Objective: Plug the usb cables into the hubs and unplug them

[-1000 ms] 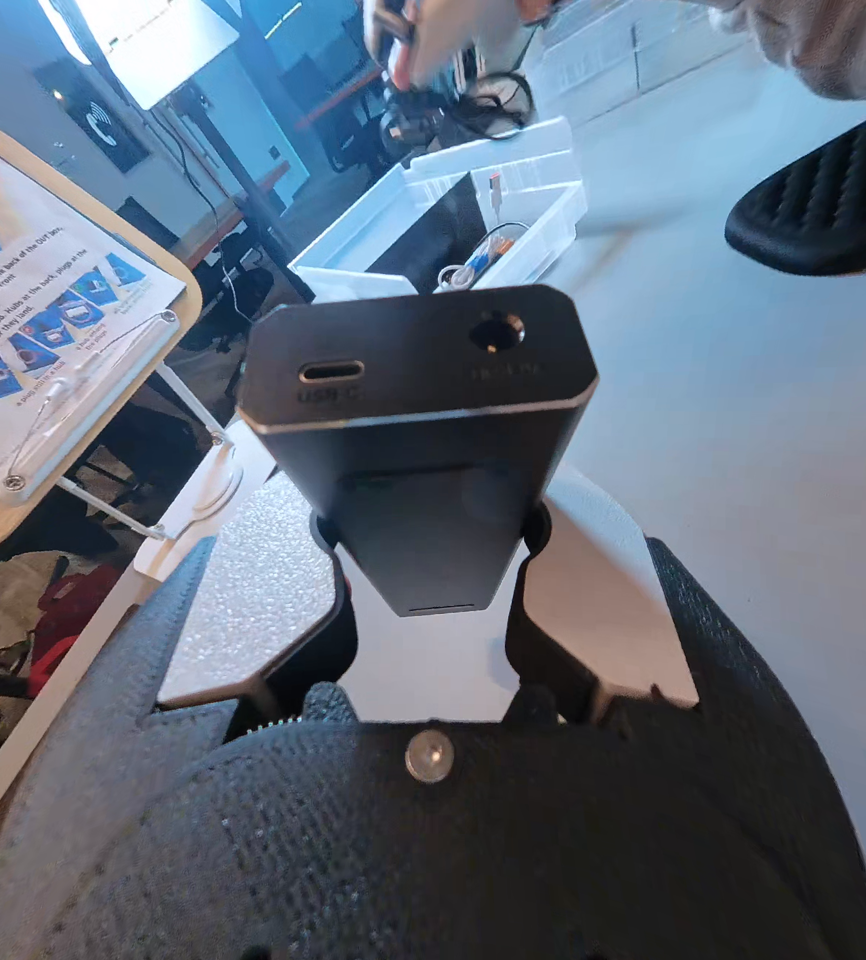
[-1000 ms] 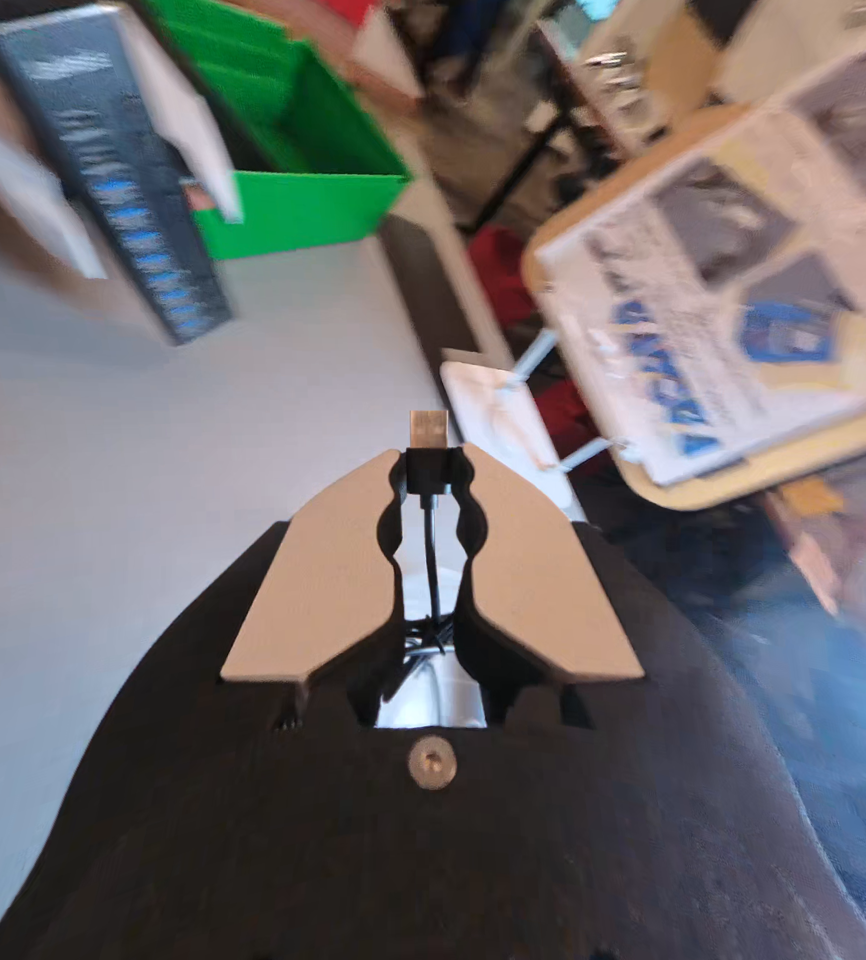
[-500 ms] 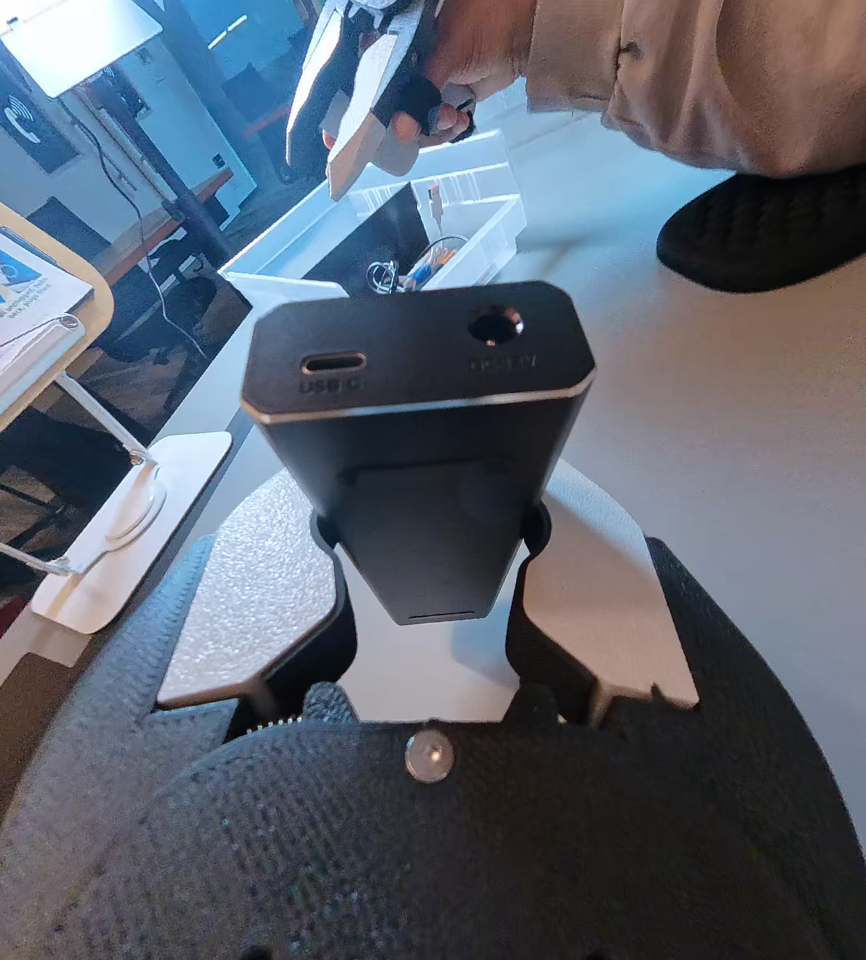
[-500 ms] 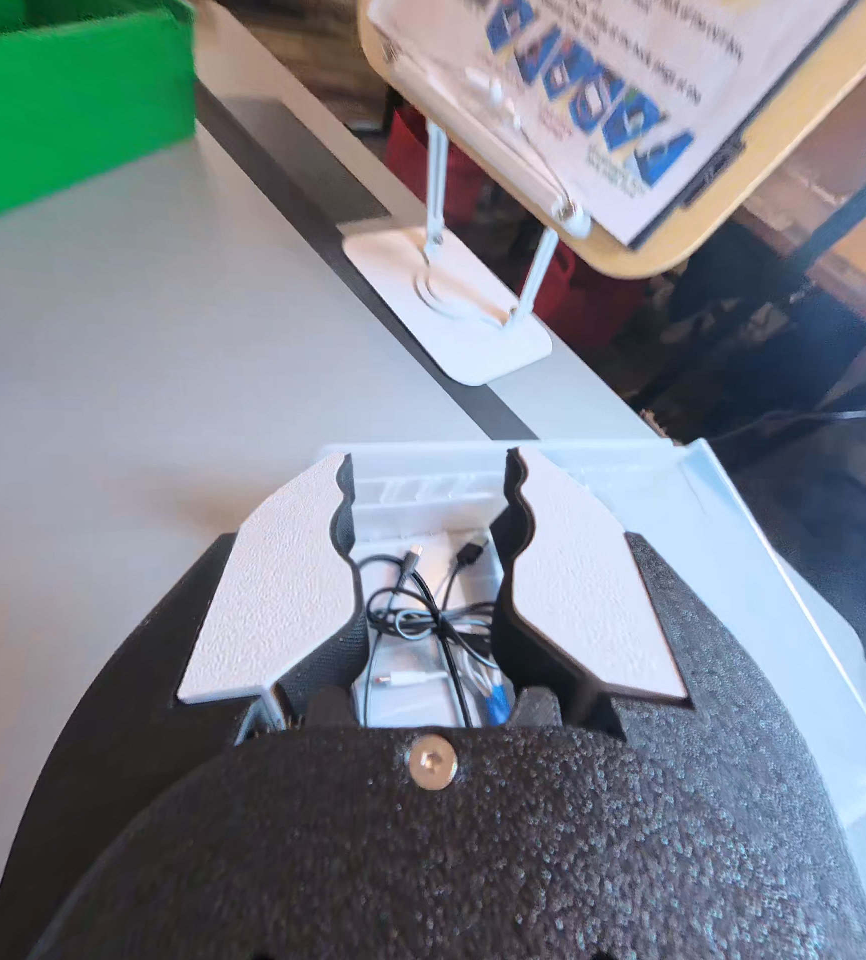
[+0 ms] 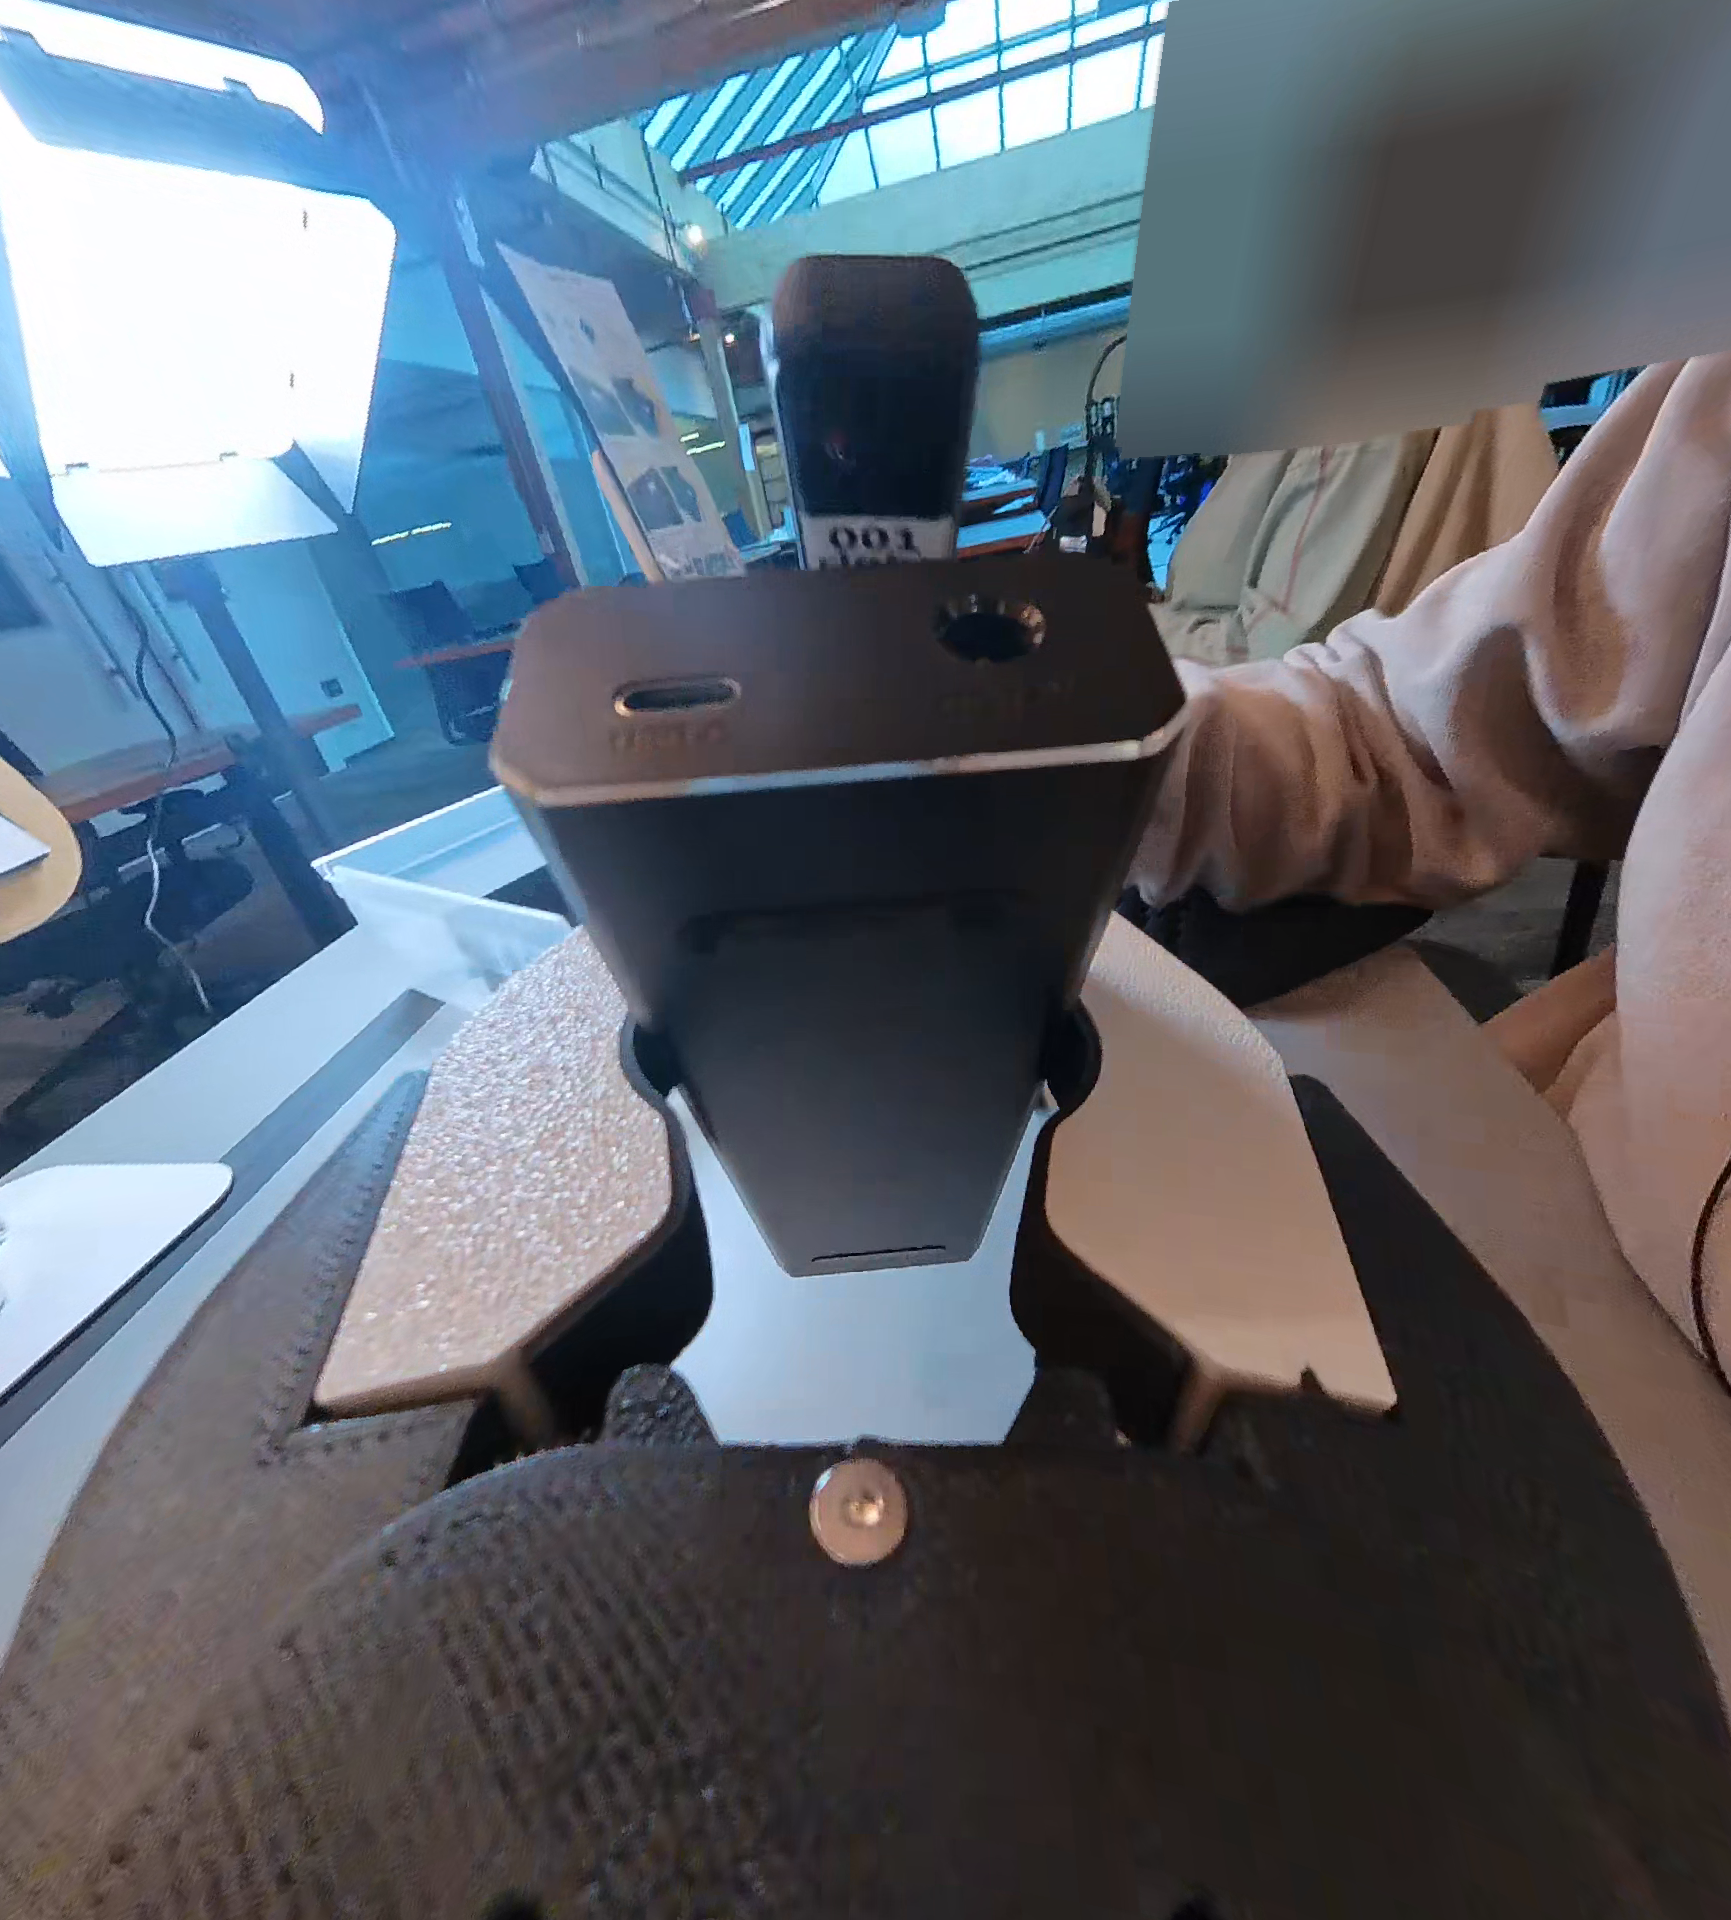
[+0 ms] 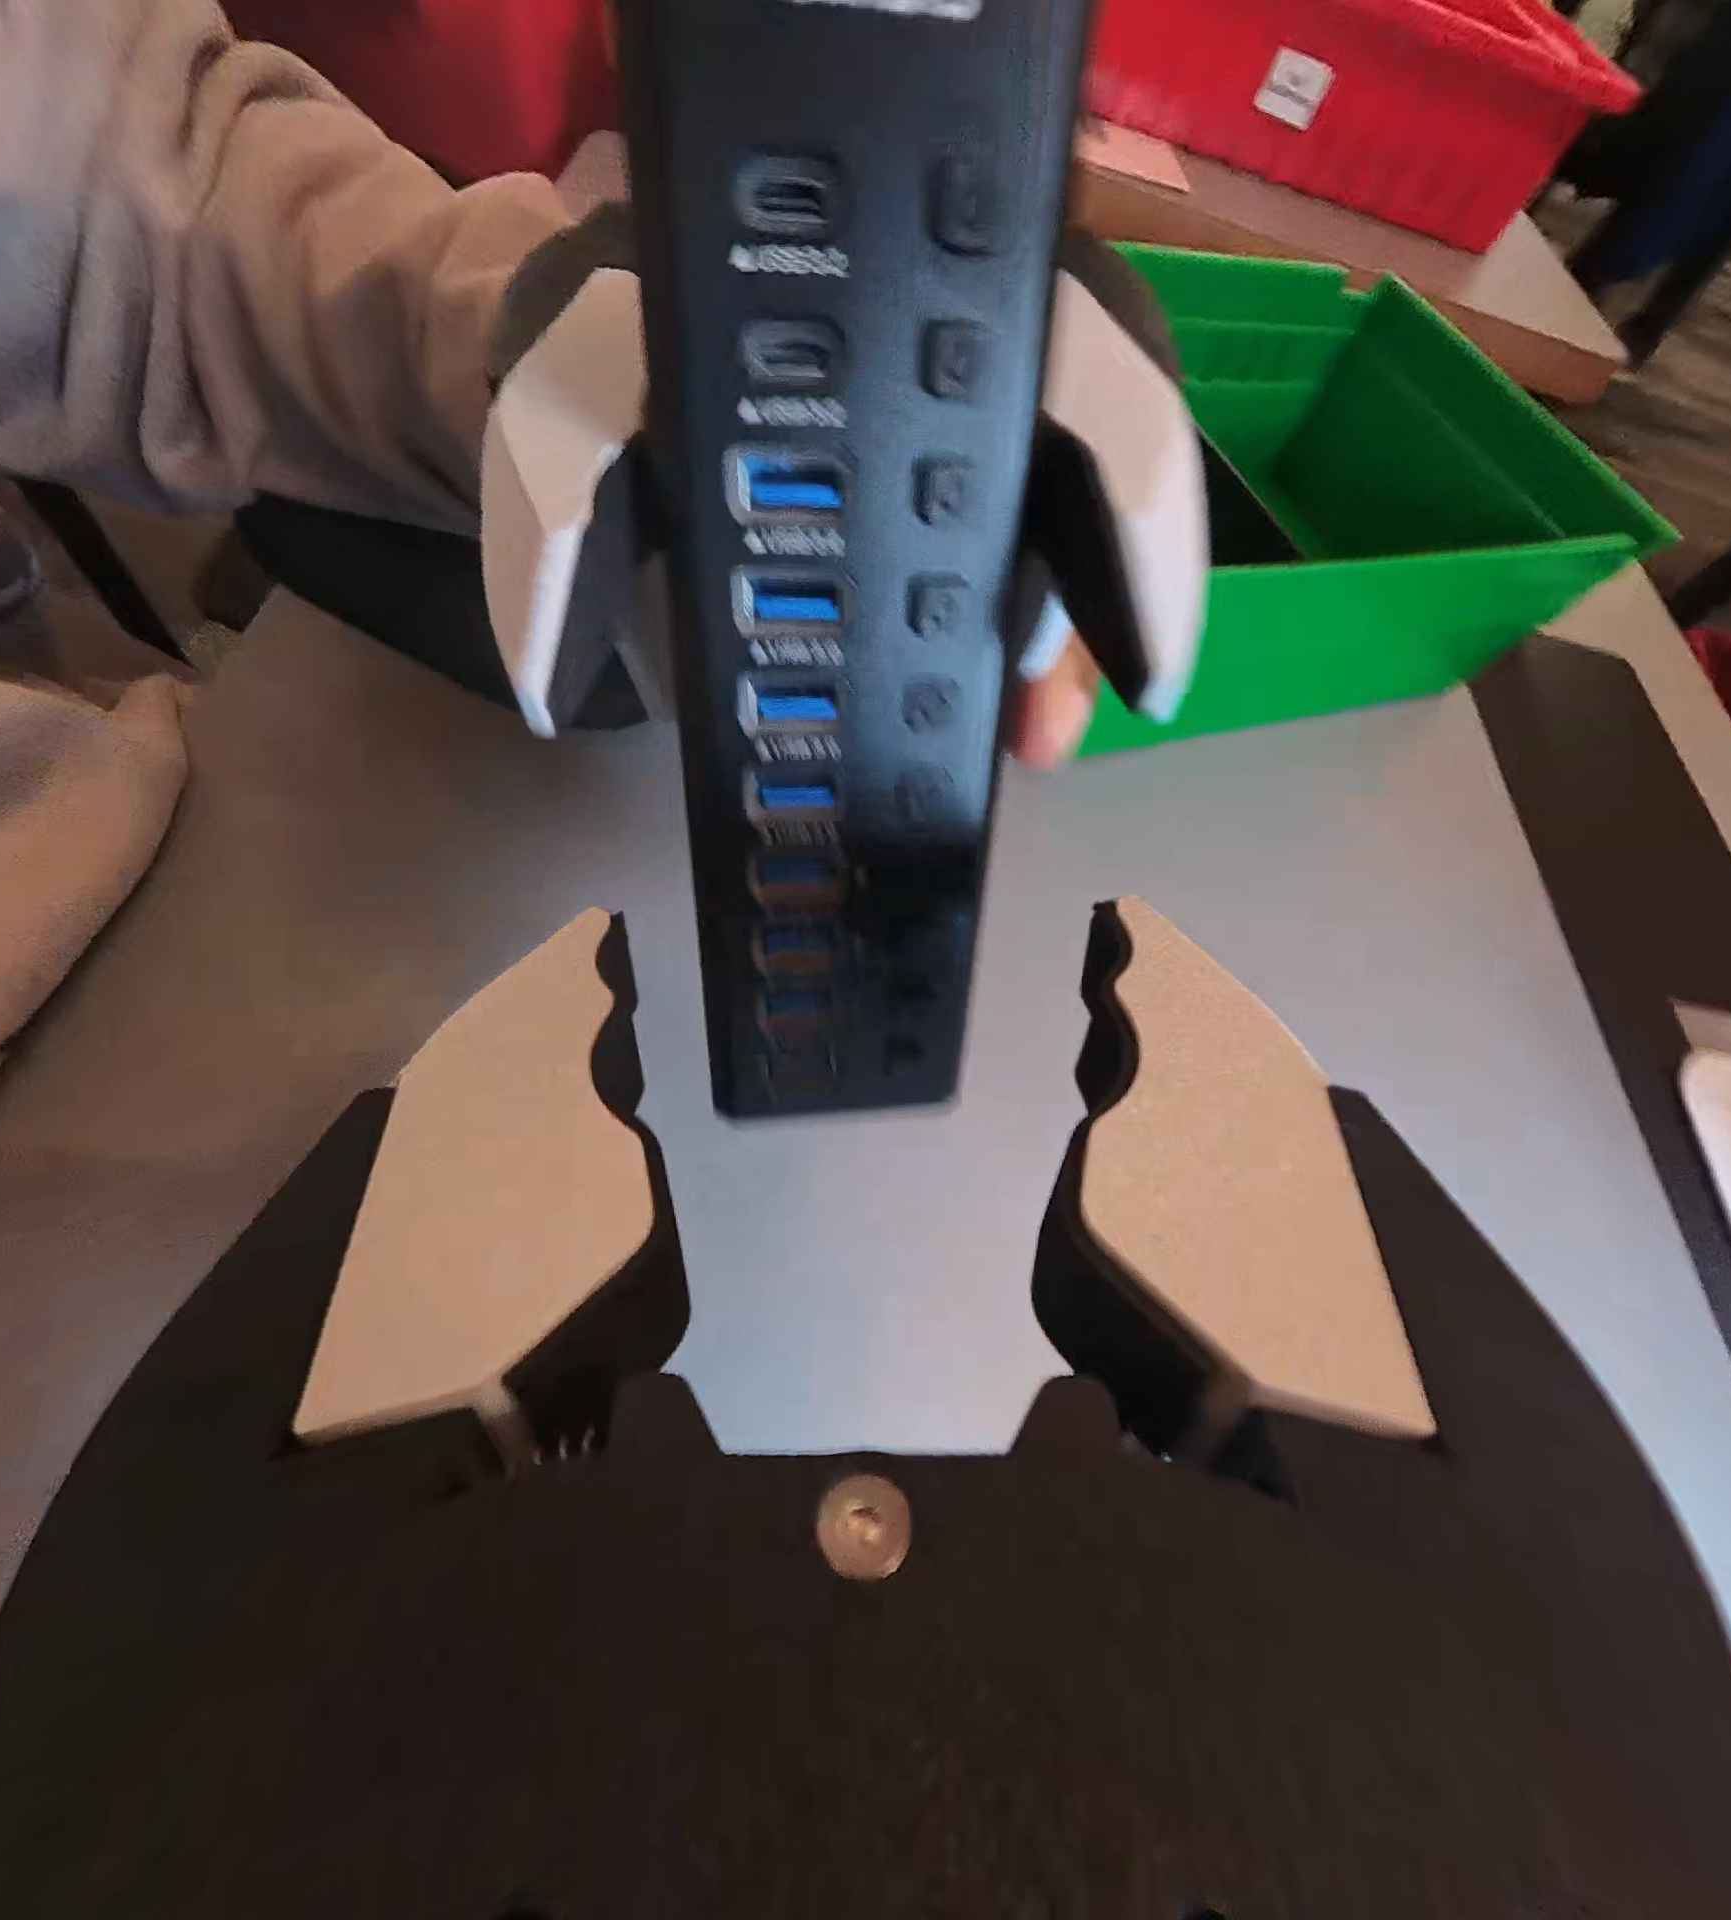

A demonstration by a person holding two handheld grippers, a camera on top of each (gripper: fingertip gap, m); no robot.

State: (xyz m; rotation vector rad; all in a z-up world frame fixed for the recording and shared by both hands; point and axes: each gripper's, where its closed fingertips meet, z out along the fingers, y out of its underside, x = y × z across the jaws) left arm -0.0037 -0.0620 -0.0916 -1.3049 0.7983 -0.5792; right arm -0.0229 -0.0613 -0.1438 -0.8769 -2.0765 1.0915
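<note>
Hub, black w/ a silver-edged end face, is clamped in the left tongs and held up off the surface; both fingers press its narrow sides. End face toward the left wrist cam shows an oval port & a round socket. In the right wrist view the same hub hangs in mid-air over the grey surface, long port face toward the cam: two dark ports at top, then a column of blue ones, w/ a row of small buttons beside them. Nothing is plugged into the ports visible. Left tongs grip it about mid-length, a fingertip of the person's hand showing at one side.

Right tongs are spread wide & hold nothing; hub's lower end sits between the two finger tips, apart from both. View is a bit blurred.

Green bin stands at the surface's far right edge, red bin behind it. Person's beige sleeve at left. White stand base near the surface's left edge in the left wrist view.
</note>
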